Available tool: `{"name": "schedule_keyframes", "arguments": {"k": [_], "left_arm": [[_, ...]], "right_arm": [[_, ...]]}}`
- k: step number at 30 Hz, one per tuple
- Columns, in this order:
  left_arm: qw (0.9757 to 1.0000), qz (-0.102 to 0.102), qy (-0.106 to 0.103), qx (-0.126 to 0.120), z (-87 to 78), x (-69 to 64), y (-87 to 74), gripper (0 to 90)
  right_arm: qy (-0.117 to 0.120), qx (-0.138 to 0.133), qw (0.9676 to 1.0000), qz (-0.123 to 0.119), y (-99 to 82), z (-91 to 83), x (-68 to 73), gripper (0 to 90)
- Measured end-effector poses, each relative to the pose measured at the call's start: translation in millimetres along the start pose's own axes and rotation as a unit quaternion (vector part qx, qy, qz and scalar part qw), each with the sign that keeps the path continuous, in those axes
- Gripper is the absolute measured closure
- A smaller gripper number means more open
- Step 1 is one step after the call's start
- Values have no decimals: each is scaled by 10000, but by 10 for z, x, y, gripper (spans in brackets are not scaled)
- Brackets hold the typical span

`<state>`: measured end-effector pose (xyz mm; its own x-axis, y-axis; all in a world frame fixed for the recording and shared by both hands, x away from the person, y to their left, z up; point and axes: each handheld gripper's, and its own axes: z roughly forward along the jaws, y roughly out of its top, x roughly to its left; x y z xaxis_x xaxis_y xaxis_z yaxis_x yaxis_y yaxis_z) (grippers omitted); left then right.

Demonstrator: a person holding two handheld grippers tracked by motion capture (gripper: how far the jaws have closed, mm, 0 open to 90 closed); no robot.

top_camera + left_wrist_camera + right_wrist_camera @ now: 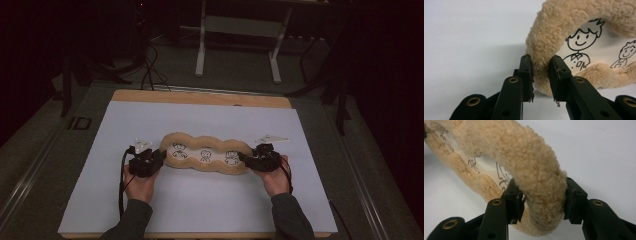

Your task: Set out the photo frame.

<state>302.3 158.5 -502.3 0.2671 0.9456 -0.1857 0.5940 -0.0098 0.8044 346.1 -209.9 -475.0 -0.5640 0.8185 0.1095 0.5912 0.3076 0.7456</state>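
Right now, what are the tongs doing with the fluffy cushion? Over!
Left tongs pinch the fluffy cushion's left rim. Right tongs straddle its right rim, pads touching the fleece. Cushion lies on the white sheet. Nothing in the way.

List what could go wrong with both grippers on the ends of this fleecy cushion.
1. The right gripper spans the thick fleece rim; a loose hold may let that end drop.
2. The left gripper pinches only the rim of the plush cushion, so pulling may slip off the pile.
3. Uneven lifting may twist the cushion.
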Motion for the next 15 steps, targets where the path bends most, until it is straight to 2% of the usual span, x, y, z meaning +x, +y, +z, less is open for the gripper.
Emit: {"name": "schedule_keyframes", "arguments": {"k": [6, 15], "left_arm": [[10000, 30, 7, 26, -16, -16, -40, 746], [10000, 79, 1, 58, -49, -31, -87, 746]], "right_arm": [[-71, 42, 10000, -43, -9, 41, -14, 539], [-57, 61, 10000, -26, -13, 38, -20, 533]]}}
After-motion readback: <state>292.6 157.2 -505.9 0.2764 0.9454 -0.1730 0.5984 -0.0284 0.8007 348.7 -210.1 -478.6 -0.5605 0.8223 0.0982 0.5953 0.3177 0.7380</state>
